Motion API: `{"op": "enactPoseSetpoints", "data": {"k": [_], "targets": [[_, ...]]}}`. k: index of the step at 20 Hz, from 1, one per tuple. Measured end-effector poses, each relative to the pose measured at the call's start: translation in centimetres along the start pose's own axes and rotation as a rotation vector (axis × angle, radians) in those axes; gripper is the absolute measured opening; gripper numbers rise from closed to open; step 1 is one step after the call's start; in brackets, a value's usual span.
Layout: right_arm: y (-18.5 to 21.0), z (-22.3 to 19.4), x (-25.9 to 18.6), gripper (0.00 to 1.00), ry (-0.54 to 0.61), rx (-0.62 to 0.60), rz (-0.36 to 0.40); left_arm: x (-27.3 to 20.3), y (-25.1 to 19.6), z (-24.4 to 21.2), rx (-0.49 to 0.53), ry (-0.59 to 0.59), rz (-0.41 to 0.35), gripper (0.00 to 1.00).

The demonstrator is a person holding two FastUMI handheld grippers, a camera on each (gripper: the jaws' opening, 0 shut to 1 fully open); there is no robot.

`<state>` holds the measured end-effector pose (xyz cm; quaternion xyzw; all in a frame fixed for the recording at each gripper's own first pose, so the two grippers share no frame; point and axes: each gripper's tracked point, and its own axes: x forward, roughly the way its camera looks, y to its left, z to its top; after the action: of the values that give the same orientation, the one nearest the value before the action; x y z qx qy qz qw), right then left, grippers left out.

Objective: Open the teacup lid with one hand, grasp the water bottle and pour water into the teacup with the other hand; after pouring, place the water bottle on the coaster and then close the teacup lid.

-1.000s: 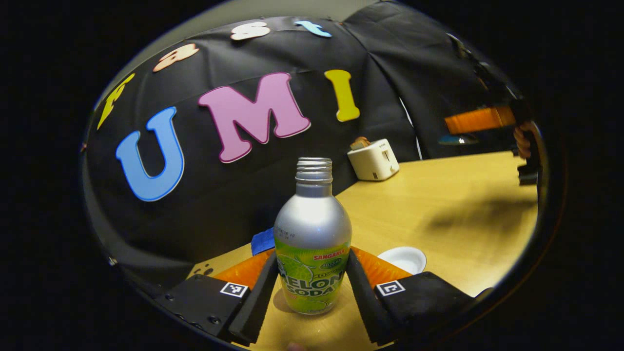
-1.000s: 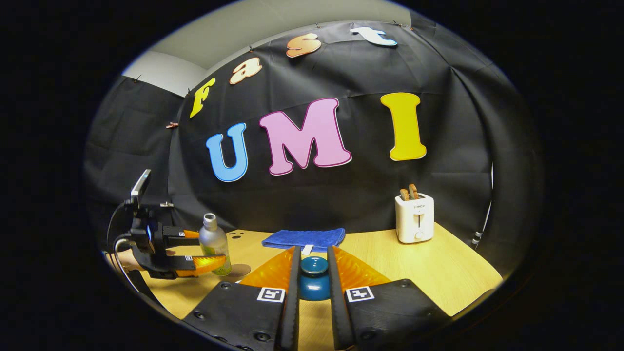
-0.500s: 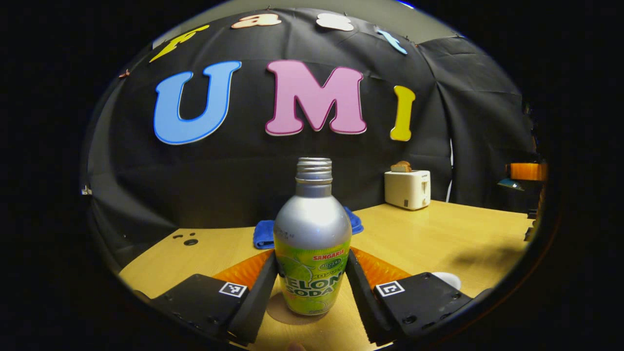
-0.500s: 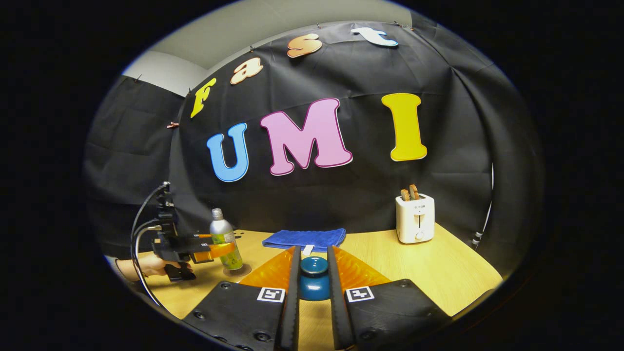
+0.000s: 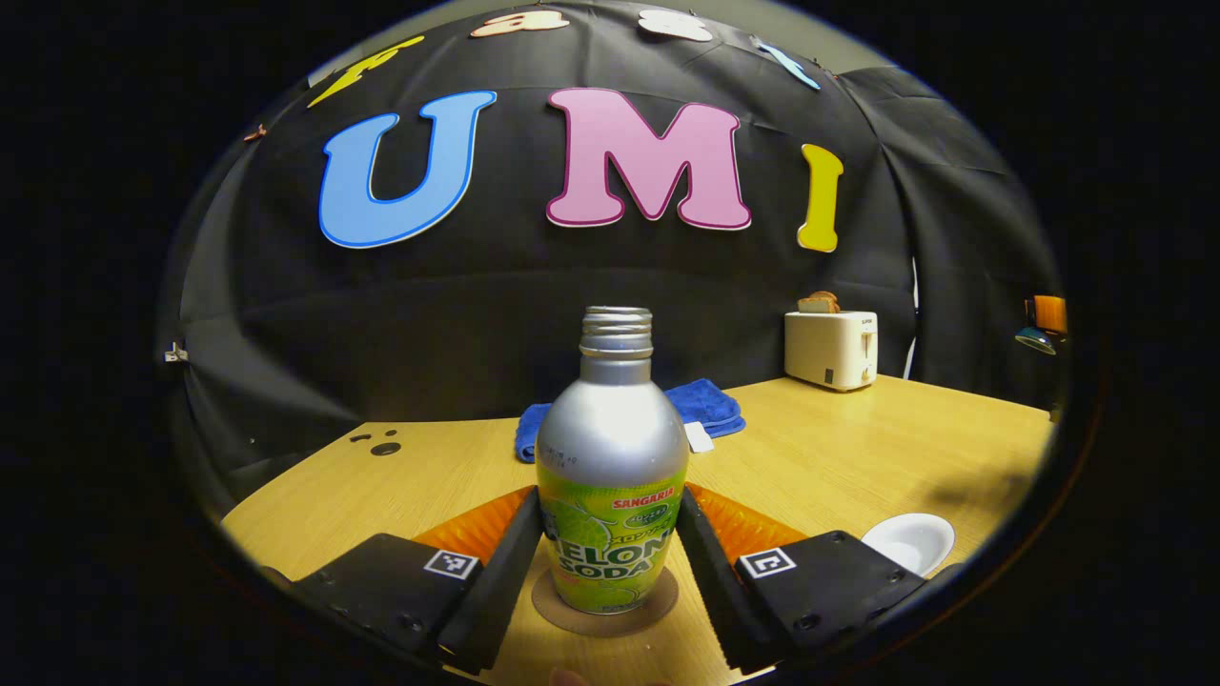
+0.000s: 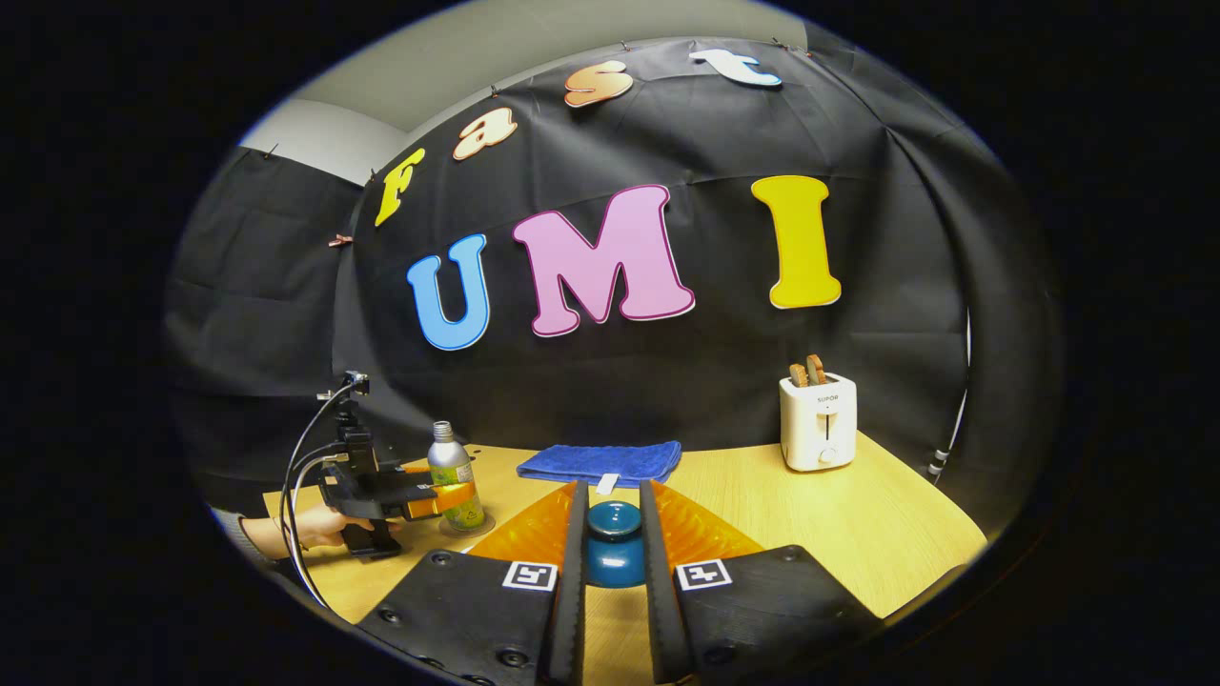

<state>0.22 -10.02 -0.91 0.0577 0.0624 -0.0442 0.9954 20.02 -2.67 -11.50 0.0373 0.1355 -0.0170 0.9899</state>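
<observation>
Left gripper view: water bottle [image 5: 611,476], tilted a second ago, is now standing upright on the coaster [image 5: 604,602] near the desk's front-left edge, left gripper [image 5: 610,557] jaws still clamping it. Right gripper [image 6: 611,548] is holding the teacup lid [image 6: 613,543] clamped; release, then lidding, remain.

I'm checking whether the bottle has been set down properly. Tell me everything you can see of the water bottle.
The water bottle is a metal-looking bottle with a rounded silver shoulder, a threaded neck with no cap, and a green printed label around its lower body. It stands upright, its base over the round brown coaster on the wooden table. The left gripper has a finger against each side of the label. In the right gripper view it stands left of the blue cloth.
</observation>
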Motion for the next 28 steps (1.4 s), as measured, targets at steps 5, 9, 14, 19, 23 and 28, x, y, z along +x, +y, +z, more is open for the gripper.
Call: {"op": "enactPoseSetpoints", "data": {"k": [5, 9, 14, 19, 23, 28], "targets": [[0.4, -0.3, 0.2, 0.30, 0.005, 0.014, 0.014, -1.3, 0.3, -0.4, 0.003, 0.024, 0.020, 0.94], [2.3, -1.3, 0.8, 0.36, 0.017, 0.019, 0.054, -4.0, 0.7, -0.8, 0.072, 0.005, 0.043, 0.93], [8.3, -4.4, 3.1, 0.26, 0.056, 0.056, 0.167, -10.1, 2.1, 0.4, 0.014, -0.088, 0.069, 0.96], [12.5, -8.8, 6.4, 0.31, 0.146, 0.040, 0.194, -13.8, 3.1, 2.9, -0.034, -0.162, 0.100, 0.95], [13.6, -11.2, 7.8, 0.31, 0.188, -0.014, 0.177, -14.7, 3.5, 2.2, -0.048, -0.160, 0.101, 0.96], [13.9, -13.7, 9.1, 0.31, 0.236, -0.055, 0.143, -14.3, 3.9, 1.5, -0.084, -0.143, 0.094, 0.96]]}}
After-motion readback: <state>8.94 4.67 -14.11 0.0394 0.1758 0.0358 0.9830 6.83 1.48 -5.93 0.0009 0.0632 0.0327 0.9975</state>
